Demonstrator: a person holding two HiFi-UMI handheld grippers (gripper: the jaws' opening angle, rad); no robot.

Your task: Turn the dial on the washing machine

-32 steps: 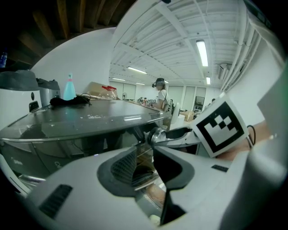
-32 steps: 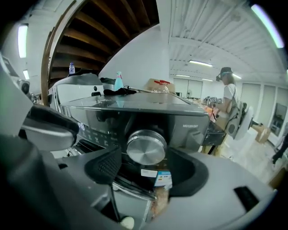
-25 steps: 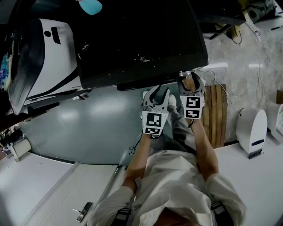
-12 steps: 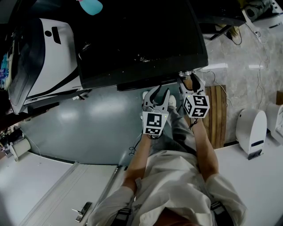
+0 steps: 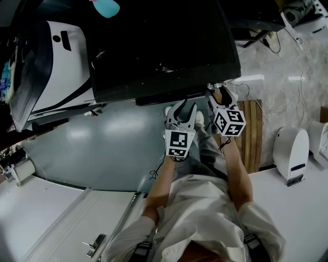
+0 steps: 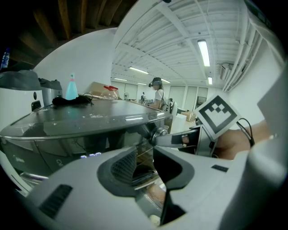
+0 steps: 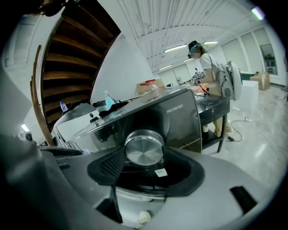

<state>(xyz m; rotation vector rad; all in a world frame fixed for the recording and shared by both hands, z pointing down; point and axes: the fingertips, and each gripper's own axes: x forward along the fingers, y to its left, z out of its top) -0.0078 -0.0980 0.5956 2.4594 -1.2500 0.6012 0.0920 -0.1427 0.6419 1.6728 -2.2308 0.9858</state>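
The washing machine (image 5: 159, 46) fills the upper middle of the head view, its dark glossy top seen from above, with a white appliance (image 5: 56, 56) just beside it on the left. Grey floor (image 5: 92, 148) spreads out below both. The person (image 5: 200, 215) stands in front of the machine's right end, both forearms stretched towards it. A slatted wooden board (image 5: 252, 133) lies on the floor to the person's right, and a white rounded device (image 5: 291, 148) stands further right.

The right hand-held gripper (image 5: 218, 94) reaches the machine's front right corner with its marker cube rolled to one side. In the right gripper view its jaws are clamped on the dial (image 7: 144, 147), a round brushed-metal knob on the dark front panel just under the top edge, one pad on each flank.

The left hand-held gripper (image 5: 182, 110) is just beside the right one, short of the front panel. Its jaws stand a narrow gap apart with nothing between them.

A pale blue bottle (image 5: 105, 6) stands at the far edge of the machine's top
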